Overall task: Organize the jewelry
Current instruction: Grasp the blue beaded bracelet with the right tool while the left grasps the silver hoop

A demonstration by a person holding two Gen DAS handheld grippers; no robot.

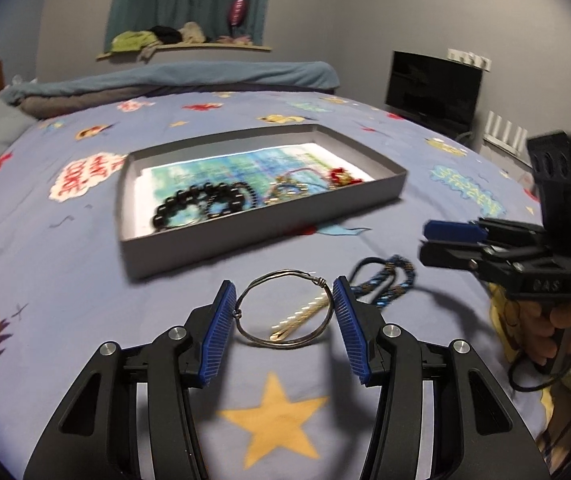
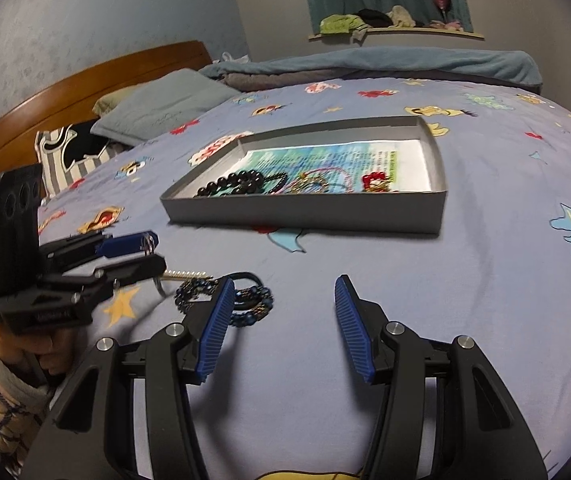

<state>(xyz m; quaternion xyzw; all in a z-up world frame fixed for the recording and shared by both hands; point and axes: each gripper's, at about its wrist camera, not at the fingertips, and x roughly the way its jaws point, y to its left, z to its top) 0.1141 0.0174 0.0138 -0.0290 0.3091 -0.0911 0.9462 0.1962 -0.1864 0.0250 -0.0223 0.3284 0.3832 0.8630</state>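
A silver wire bangle (image 1: 285, 307) lies on the blue bedsheet between the open fingers of my left gripper (image 1: 283, 290), with a gold chain strip (image 1: 301, 318) inside its ring. A blue-black beaded bracelet (image 1: 389, 280) lies just right of it and shows in the right wrist view (image 2: 245, 302) beside my left finger. A grey shallow box (image 1: 165, 256) holds black bead bracelets (image 1: 201, 202), gold pieces and a red piece (image 1: 341, 176). My right gripper (image 2: 281, 292) is open and empty over bare sheet; in the left wrist view (image 1: 425, 242) it hovers at the right.
The bed carries a cartoon-print sheet (image 2: 485, 264), a pillow (image 2: 157, 108) and folded blue blanket (image 2: 365, 64) at the far side. A wooden headboard (image 2: 65, 96) stands left. A black monitor (image 1: 433, 88) stands beyond the bed at right.
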